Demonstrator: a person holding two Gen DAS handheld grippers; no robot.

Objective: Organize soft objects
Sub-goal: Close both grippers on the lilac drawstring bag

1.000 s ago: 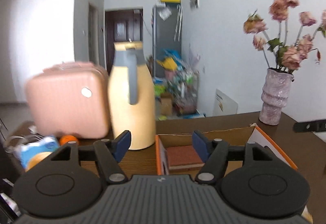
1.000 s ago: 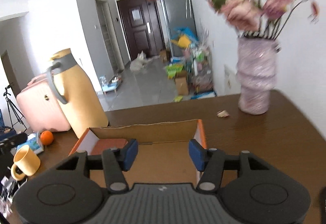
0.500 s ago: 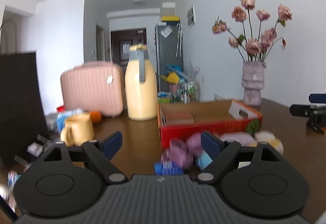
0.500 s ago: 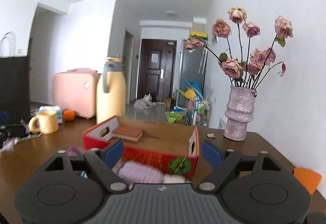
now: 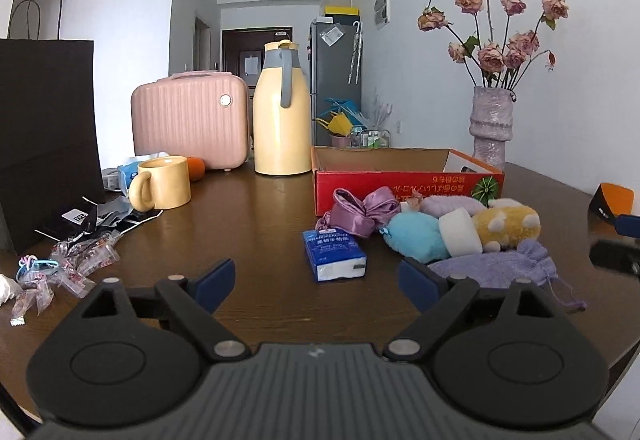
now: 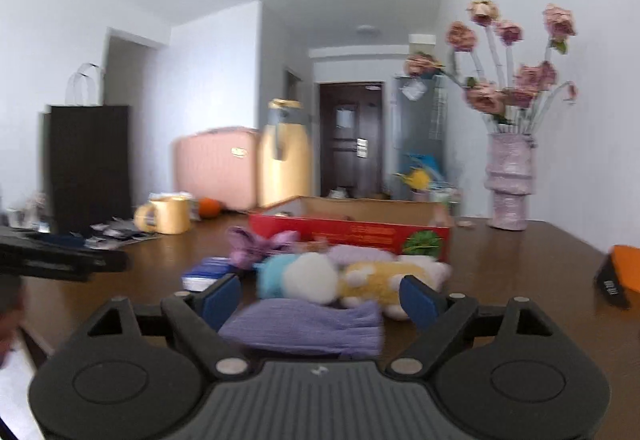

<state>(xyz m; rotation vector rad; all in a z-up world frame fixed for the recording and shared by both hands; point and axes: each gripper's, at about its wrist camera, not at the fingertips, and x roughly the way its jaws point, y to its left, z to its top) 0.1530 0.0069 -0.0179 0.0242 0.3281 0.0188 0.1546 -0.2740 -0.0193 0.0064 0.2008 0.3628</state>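
Note:
Soft things lie in a pile before a red cardboard box point(image 5: 404, 182): a purple satin pouch point(image 5: 358, 210), a blue-white-yellow plush toy point(image 5: 460, 230), a lilac knitted bag point(image 5: 496, 268) and a blue tissue pack point(image 5: 334, 254). My left gripper point(image 5: 316, 282) is open and empty, low over the table just short of the tissue pack. My right gripper point(image 6: 320, 296) is open and empty; the lilac knitted bag point(image 6: 304, 326) lies between its fingers, the plush toy point(image 6: 348, 278) just beyond. The box point(image 6: 348, 228) stands behind them.
A yellow mug point(image 5: 164, 182), yellow thermos jug point(image 5: 282, 110), pink case point(image 5: 190, 124) and an orange point(image 5: 196, 168) stand at the back left. A black paper bag point(image 5: 44, 136) and candy wrappers point(image 5: 68, 268) sit at the left. A vase of dried roses point(image 5: 492, 128) stands back right.
Both grippers have pulled back and down from above the box to low over the table in front of it. The soft pile now lies just ahead of them.

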